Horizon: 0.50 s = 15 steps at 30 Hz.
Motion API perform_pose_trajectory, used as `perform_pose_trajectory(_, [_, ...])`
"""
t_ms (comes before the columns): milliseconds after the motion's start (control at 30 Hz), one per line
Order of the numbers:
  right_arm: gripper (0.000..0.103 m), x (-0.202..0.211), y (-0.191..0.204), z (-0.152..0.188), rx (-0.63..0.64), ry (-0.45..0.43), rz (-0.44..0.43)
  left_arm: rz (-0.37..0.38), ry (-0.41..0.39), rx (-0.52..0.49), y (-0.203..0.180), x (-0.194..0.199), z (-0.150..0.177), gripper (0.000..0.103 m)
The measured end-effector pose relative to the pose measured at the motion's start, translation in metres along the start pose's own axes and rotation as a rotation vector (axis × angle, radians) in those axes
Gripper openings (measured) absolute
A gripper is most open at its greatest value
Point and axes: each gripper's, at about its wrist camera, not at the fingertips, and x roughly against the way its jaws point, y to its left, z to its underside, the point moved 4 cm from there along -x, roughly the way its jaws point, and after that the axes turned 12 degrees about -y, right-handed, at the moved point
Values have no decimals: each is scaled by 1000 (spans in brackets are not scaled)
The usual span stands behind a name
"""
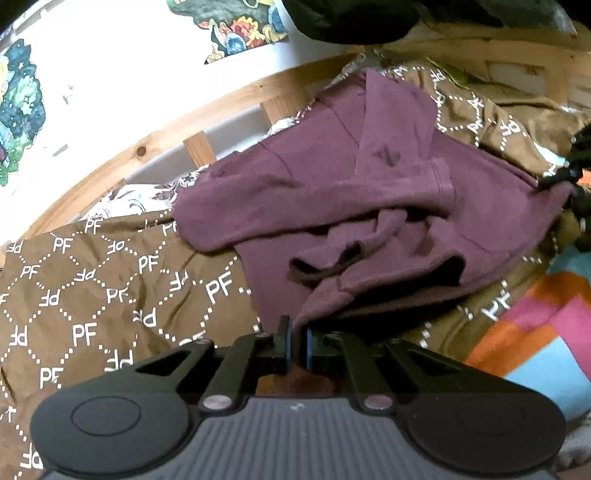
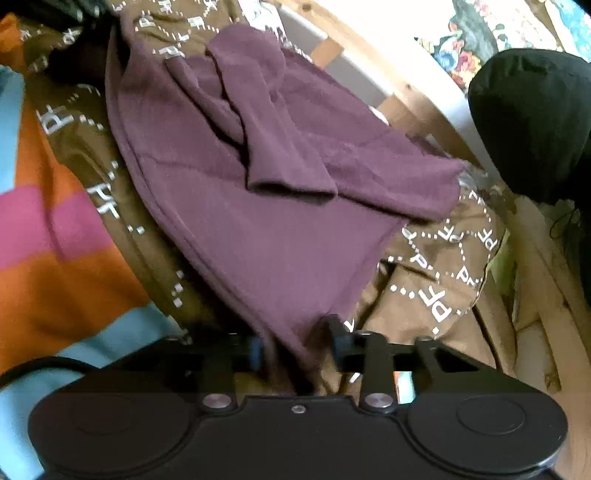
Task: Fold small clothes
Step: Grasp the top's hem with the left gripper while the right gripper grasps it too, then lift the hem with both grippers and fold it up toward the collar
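A small maroon long-sleeved top (image 1: 369,192) lies on a brown "PF"-patterned bedcover (image 1: 85,302), its sleeves folded across the body. My left gripper (image 1: 297,345) is shut on a corner of the top at its near edge and lifts it slightly. In the right wrist view the same top (image 2: 258,206) spreads out ahead. My right gripper (image 2: 295,345) has its jaws partly apart with the top's bottom corner lying between them. The right gripper's tip also shows in the left wrist view (image 1: 565,173) at the top's far right corner.
A wooden bed rail (image 1: 155,147) runs along the far side against a white wall with colourful pictures (image 1: 240,29). A striped orange, pink and blue blanket (image 2: 44,240) lies beside the bedcover. A dark bulky object (image 2: 535,118) sits at the right.
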Motion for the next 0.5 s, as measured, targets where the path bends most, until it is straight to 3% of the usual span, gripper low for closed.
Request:
perform_pose_trajectory(33, [12, 2, -2, -2, -4, -8, -7, 4, -6, 6, -1, 5, -1, 5])
perform_pose_trajectory(67, [8, 4, -5, -4, -17, -11, -18, 7, -17, 14, -1, 10, -2, 5])
perform_pose_trajectory(400, [6, 70, -25, -34, -174, -102, -13, -19, -102, 96, 21, 67, -11, 3])
perform_pose_trajectory(500, [6, 96, -27, -40, -216, -119, -37, 4, -102, 133, 30, 88, -9, 4])
